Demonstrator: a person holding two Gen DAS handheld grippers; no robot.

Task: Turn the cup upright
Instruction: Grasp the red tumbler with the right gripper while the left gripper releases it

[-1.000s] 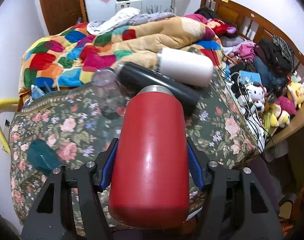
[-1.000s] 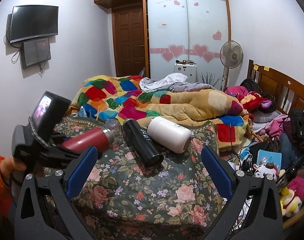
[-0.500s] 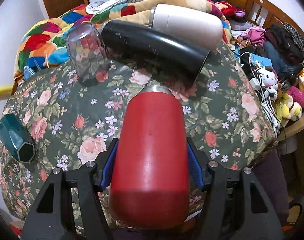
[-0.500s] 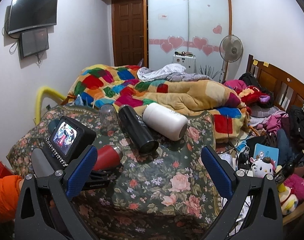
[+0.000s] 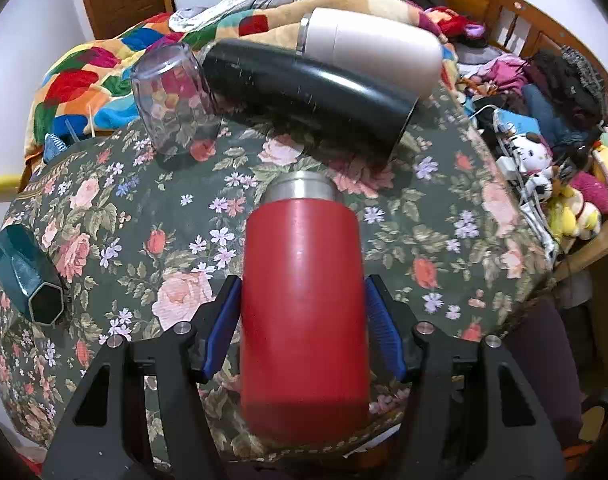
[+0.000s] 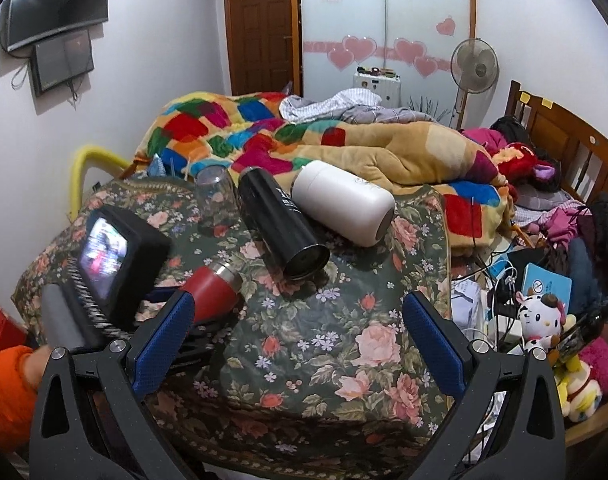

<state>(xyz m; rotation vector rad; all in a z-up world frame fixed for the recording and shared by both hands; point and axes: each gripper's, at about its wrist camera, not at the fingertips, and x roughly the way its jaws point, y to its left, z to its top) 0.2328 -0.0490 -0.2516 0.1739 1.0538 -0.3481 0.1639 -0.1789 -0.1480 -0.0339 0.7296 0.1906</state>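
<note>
- While the left gripper (image 5: 304, 320) is clamped on the red cup (image 5: 304, 304), its two blue pads (image 5: 223, 322) press the cup's sides and the steel mouth rim points forward, away from the jaws, over the floral cloth (image 5: 144, 216).
- From the right wrist view the same red cup (image 6: 214, 294) lies tilted, close to level (whether its side touches the cloth cannot be told), just beyond the right gripper's left fingertip.
- The right gripper (image 6: 300, 336) holds nothing; its jaws stand wide apart above the floral cloth (image 6: 327, 344).
- Ahead of the left jaws lies the black flask (image 5: 311, 92) on its side, open end toward the right.
- Beyond it, touching, lies the white flask (image 5: 371, 48), also on its side.
- Ahead and left of the left jaws stands a clear glass (image 5: 172, 96), mouth down and leaning slightly, right beside the black flask.
- Far left of the left jaws, at the cloth's edge, lies a dark green hexagonal cup (image 5: 24, 276) on its side.
- Ahead of the right jaws, between them in the view, sit the black flask (image 6: 280, 224) and white flask (image 6: 343, 208).
</note>
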